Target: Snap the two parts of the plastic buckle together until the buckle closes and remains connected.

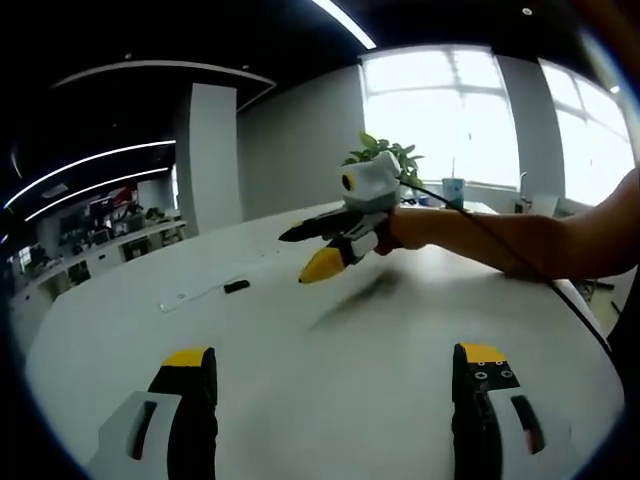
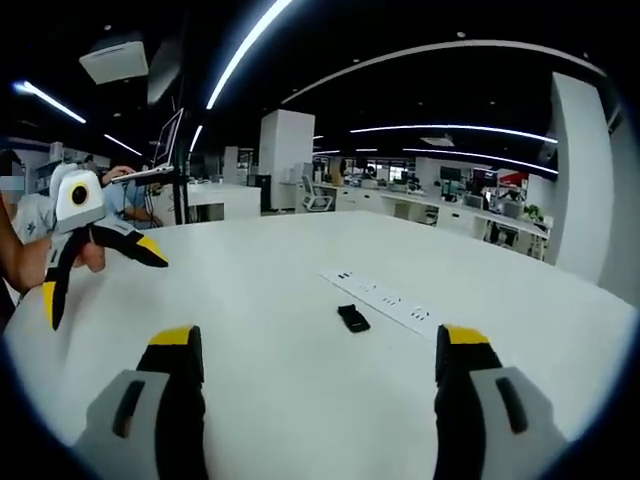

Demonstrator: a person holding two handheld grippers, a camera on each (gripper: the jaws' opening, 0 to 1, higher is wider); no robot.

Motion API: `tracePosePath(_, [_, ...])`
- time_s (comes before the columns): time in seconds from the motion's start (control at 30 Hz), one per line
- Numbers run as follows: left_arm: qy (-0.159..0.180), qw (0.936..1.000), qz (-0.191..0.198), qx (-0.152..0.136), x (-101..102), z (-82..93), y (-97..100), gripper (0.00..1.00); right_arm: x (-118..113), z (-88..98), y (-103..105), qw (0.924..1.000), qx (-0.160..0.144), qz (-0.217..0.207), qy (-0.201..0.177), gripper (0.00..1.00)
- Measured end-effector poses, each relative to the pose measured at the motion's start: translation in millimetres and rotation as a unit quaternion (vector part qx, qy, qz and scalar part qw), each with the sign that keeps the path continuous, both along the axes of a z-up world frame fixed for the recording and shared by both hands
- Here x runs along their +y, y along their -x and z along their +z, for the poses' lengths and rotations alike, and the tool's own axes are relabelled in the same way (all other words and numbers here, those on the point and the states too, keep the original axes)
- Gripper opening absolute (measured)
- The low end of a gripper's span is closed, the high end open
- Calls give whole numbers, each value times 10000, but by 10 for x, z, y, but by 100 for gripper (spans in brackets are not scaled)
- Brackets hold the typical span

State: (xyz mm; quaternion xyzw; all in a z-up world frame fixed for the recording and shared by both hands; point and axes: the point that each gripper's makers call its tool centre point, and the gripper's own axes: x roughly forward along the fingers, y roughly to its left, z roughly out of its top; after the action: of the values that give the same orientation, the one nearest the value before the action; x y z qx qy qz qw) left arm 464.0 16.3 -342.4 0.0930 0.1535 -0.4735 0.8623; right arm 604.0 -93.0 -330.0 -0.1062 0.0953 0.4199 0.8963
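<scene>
The big white table [image 2: 300,390] stands in a bright office. A small black buckle [image 2: 353,318] lies out on the tabletop, just beside a white power strip [image 2: 385,297] (flat and long). The left gripper [image 2: 95,262] and the right gripper [image 1: 318,250] hang above it, jaws wide apart, holding nothing.

On the white counter [image 1: 300,370], the small black buckle [image 1: 237,286] lies left of the right gripper [image 1: 312,252], whose fingers are spread; the left gripper [image 1: 335,385] gapes wide.
</scene>
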Motion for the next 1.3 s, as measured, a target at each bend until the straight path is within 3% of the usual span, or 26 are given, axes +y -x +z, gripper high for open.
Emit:
tracePosePath(0.37, [42,9999,82,-67,27,34,-28,100,-140,-18,100,9993,49,-369,32,97])
tracePosePath(0.6, [22,9999,96,-87,40,33,-35,99,-187,-5,266,9989,86,-460,94,98])
tracePosePath(1.0, [-4,9999,64,-121,34,35,-29,99,-237,-12,366,9981,58,-602,101,98])
tracePosePath(1.3, [-165,9996,176,-114,80,-44,-15,100,-282,3,520,9976,53,-680,67,98])
